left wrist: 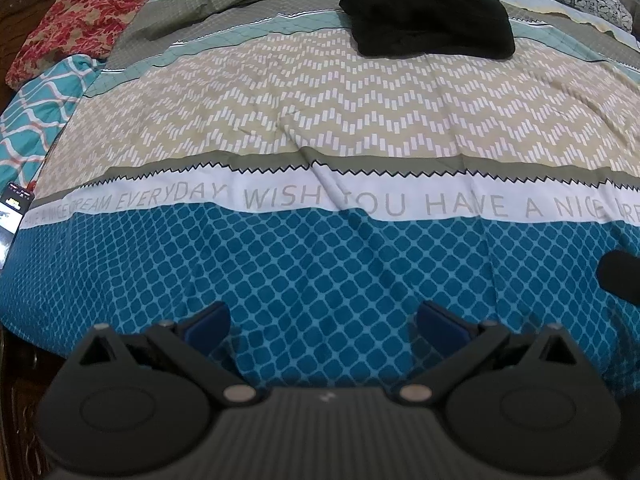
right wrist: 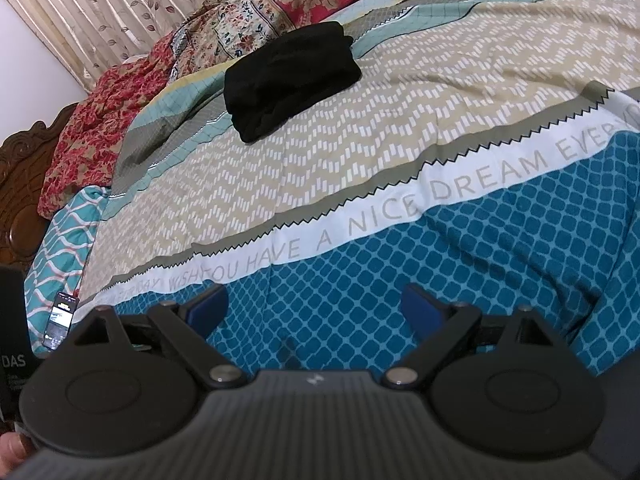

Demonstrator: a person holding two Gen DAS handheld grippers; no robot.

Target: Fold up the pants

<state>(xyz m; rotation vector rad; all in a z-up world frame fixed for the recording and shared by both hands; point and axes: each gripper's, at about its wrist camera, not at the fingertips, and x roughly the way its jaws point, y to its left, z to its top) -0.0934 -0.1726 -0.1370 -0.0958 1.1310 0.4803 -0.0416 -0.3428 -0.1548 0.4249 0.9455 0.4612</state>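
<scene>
The left gripper (left wrist: 323, 322) and the right gripper (right wrist: 316, 307) are both hovering over the near blue edge of the bed (left wrist: 320, 264), each with its jaws spread and holding nothing. The black pants (left wrist: 426, 12) are lying well apart from both, as a compact folded bundle toward the far edge of the bed. The cloth is likely soft, light and limp, so pinching at a corner or folded edge is advisable; the bundle's long axis is running roughly along that far edge.

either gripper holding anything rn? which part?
Nothing held. Left gripper and right gripper are both open over the bedspread; the folded black pants lie far off, untouched.
</scene>
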